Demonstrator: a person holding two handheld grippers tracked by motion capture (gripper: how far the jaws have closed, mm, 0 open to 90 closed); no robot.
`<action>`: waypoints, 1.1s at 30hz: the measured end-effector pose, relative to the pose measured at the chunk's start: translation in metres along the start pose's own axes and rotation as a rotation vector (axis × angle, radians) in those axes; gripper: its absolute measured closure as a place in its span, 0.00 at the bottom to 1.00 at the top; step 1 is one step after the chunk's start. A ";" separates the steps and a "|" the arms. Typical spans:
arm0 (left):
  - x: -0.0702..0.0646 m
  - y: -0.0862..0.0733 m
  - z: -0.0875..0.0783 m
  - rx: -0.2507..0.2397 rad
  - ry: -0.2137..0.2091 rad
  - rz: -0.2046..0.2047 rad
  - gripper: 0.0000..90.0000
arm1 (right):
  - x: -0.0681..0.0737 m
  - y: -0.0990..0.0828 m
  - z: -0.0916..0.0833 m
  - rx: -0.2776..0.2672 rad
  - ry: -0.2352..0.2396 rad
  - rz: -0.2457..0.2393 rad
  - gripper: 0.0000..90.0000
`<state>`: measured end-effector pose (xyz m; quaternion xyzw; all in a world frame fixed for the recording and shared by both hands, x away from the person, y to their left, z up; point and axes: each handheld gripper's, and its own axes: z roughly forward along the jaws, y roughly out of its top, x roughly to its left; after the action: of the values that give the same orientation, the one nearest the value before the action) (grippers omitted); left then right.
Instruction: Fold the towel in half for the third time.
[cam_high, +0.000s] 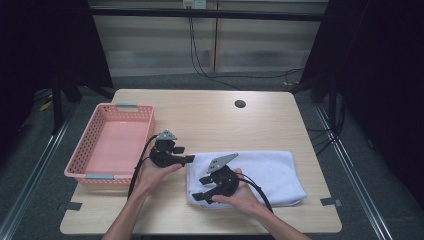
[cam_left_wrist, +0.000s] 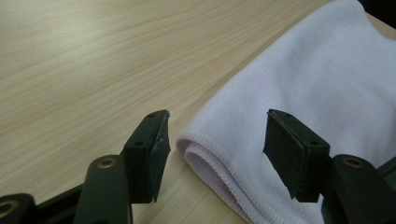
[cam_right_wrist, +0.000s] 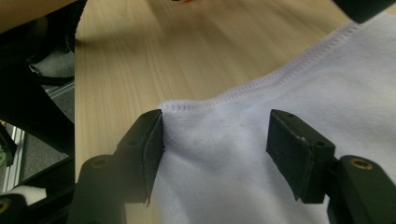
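White folded towel (cam_high: 260, 172) lies on the wooden table (cam_high: 210, 120), right of the pink basket (cam_high: 112, 142). The left gripper (cam_high: 189, 159) sits at the towel's upper left corner, jaws apart, the rounded fold just between them and unpinched. The right gripper (cam_high: 199, 189) hovers over the towel's near left corner, jaws parted above the cloth. Both hands come in low, palms cupping the gripper bodies.
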<state>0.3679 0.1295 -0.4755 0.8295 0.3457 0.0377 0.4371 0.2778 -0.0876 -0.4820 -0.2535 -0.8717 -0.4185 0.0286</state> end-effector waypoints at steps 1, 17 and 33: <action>0.001 0.000 0.001 0.001 -0.002 -0.003 0.45 | 0.002 0.000 0.002 0.004 0.010 -0.001 0.41; 0.006 -0.003 0.003 0.013 0.029 -0.038 0.43 | 0.021 -0.013 0.023 0.033 -0.094 -0.190 0.56; 0.018 -0.003 0.015 0.046 0.026 -0.048 0.39 | 0.019 -0.012 0.019 0.020 -0.149 -0.128 0.85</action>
<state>0.3859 0.1311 -0.4913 0.8302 0.3719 0.0301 0.4141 0.2593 -0.0716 -0.4981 -0.2272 -0.8900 -0.3907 -0.0605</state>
